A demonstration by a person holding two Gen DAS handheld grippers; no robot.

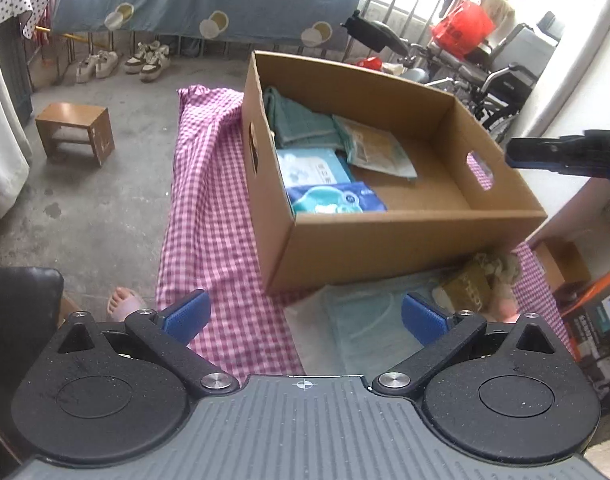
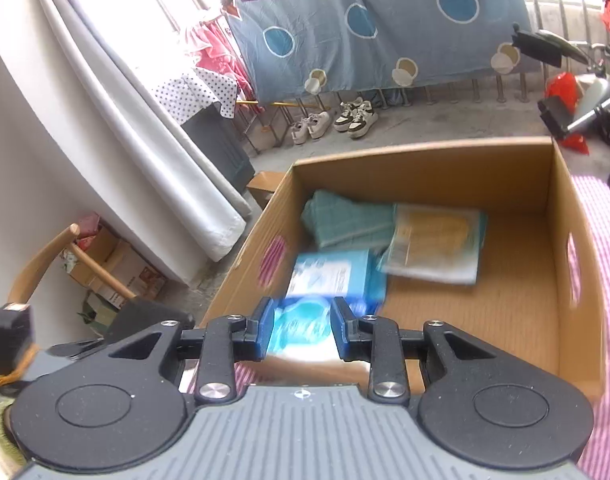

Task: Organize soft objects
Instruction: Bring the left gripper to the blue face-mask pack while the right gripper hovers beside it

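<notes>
A cardboard box (image 1: 405, 236) stands on a pink checked cloth (image 1: 217, 220). Inside lie a folded teal cloth (image 1: 297, 120), a yellow-and-teal packet (image 1: 379, 148), a light blue packet (image 1: 313, 168) and a blue tissue pack (image 1: 337, 198). My left gripper (image 1: 303, 316) is open and empty, low over the cloth before the box, above a pale teal mask packet (image 1: 365, 328). A brownish soft item (image 1: 481, 280) lies beside it. My right gripper (image 2: 301, 330) hovers over the box's near edge (image 2: 577, 376), half open, empty; the tissue pack (image 2: 301, 324) lies below between its fingers. It also shows in the left wrist view (image 1: 565, 154).
A small wooden stool (image 1: 75, 132) stands on the concrete floor at left, with shoes (image 1: 121, 62) by the far railing. A wheelchair (image 1: 493, 80) stands behind the box. Cartons (image 1: 593, 320) sit at right. A bare foot (image 1: 123, 300) shows near the cloth's edge.
</notes>
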